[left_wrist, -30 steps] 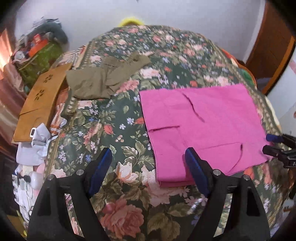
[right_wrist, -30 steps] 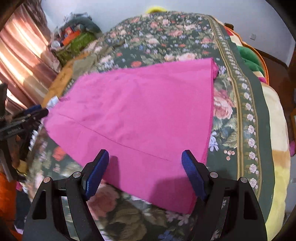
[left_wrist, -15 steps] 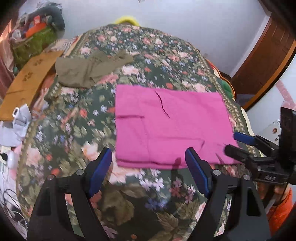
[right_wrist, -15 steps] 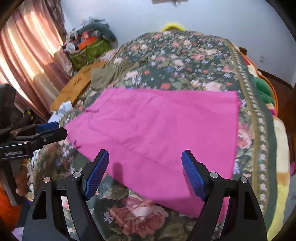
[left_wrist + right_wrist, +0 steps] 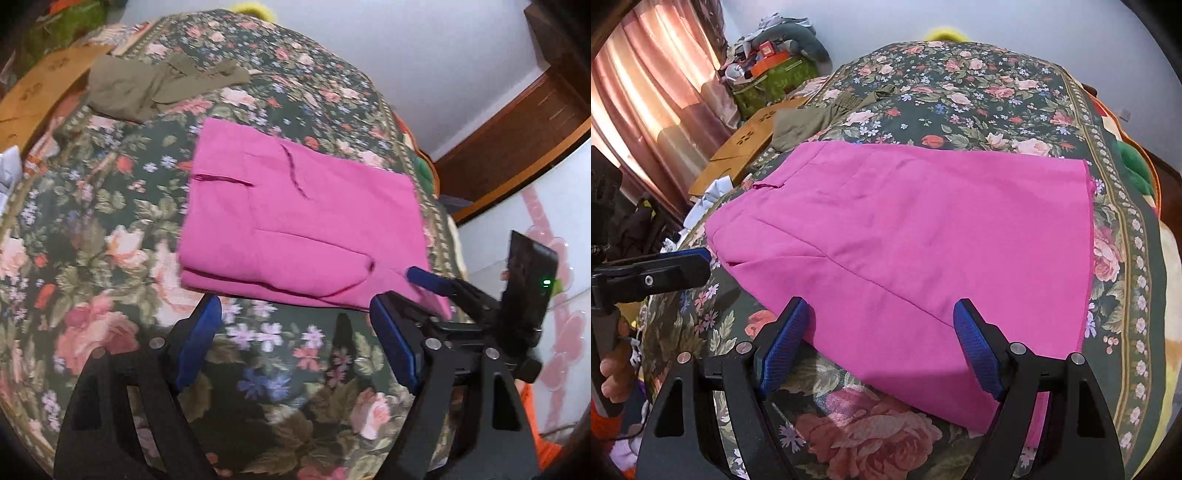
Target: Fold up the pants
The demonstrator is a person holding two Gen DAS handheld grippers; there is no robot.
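On the bed (image 5: 110, 229) the pants (image 5: 295, 221) lie at twelve o'clock from the left tool (image 5: 291, 347), already doubled into a flat pink rectangle with layered edges at its near side. That tool stands wide open and empty over bare bedspread. The right tool (image 5: 879, 347), equally wide and gripping nothing, hovers over the pants' near edge, so I judge one more fold may remain.

Open floral bedspread (image 5: 110, 229) around the pink pants (image 5: 303, 221) (olive garment (image 5: 147, 85) well apart)
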